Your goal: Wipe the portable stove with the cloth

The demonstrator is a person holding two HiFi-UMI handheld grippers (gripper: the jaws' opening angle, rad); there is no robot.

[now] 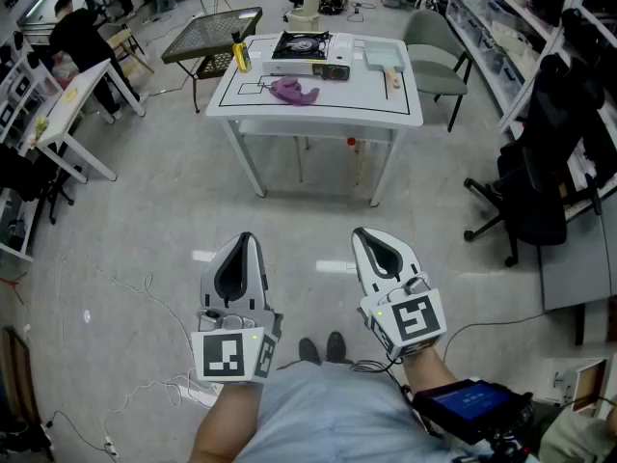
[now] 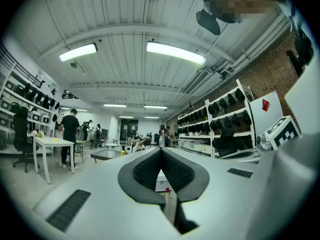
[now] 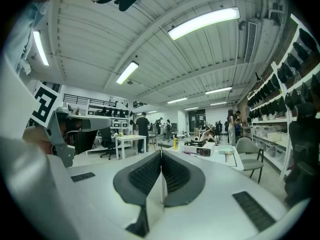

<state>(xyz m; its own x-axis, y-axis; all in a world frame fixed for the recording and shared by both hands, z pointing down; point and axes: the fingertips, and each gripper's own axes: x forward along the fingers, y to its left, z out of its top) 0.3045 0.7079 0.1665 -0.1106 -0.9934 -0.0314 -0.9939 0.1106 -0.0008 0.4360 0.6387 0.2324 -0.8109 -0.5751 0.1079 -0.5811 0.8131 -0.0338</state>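
The portable stove (image 1: 302, 46) stands at the far side of a white table (image 1: 405, 114), well ahead of me. A purple cloth (image 1: 294, 91) lies crumpled on the table in front of the stove. Both grippers are held low, near my body and far from the table. My left gripper (image 1: 246, 237) is shut with nothing between its jaws, its dark pads (image 2: 150, 169) meeting. My right gripper (image 1: 360, 231) is likewise shut and empty. In the right gripper view the stove (image 3: 202, 151) shows small beyond the closed right gripper (image 3: 161, 152).
A yellow bottle (image 1: 241, 56), a pale tray (image 1: 384, 56) and a wooden-handled brush (image 1: 391, 77) share the table. A grey chair (image 1: 434, 51) stands to its right, a black office chair (image 1: 535, 181) further right, and a dark mesh table (image 1: 212, 35) to the left. Cables (image 1: 145, 287) lie on the floor.
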